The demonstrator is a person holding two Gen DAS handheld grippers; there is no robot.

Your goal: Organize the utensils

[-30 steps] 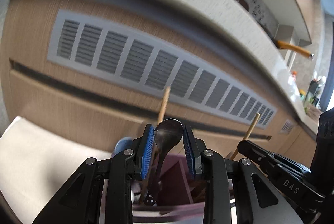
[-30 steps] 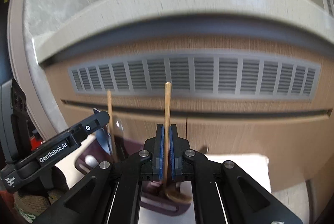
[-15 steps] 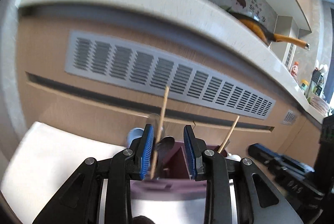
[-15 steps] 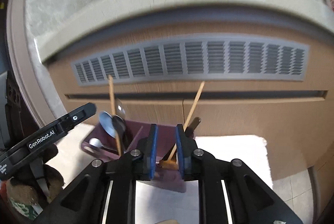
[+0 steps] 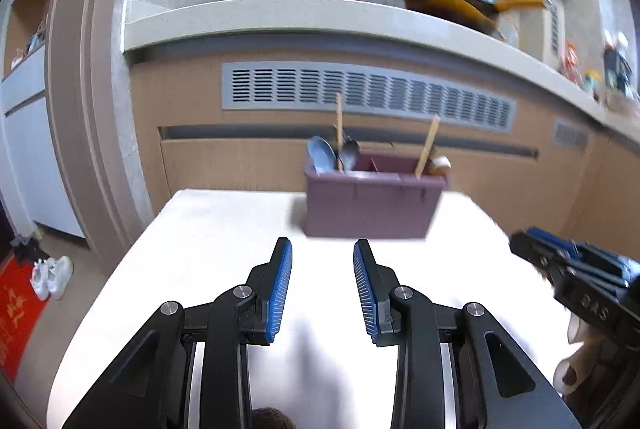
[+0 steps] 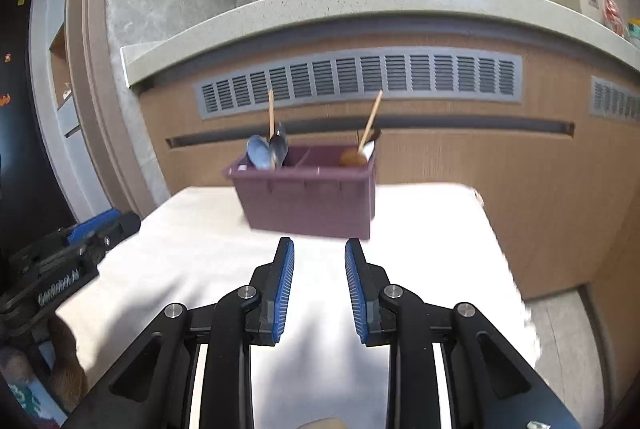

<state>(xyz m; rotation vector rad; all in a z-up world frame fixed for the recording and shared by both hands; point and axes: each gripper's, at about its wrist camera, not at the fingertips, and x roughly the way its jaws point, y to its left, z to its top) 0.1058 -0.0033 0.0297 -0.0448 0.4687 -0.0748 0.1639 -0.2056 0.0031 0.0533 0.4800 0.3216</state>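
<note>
Both claws, left claw (image 5: 322, 285) and right claw (image 6: 319, 283), hung apart and empty; utensils stood sorted in the purple caddy (image 6: 308, 197) at twelve o'clock on the desk (image 5: 208, 241).

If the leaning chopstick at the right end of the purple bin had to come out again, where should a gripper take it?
Grip the bare upper shaft of the right chopstick, coming from above with the fingers either side of it. It leans rightward well clear of the purple bin rim, while its lower end sits hidden beside a brown wooden spoon. The open right gripper is probably closer.
</note>
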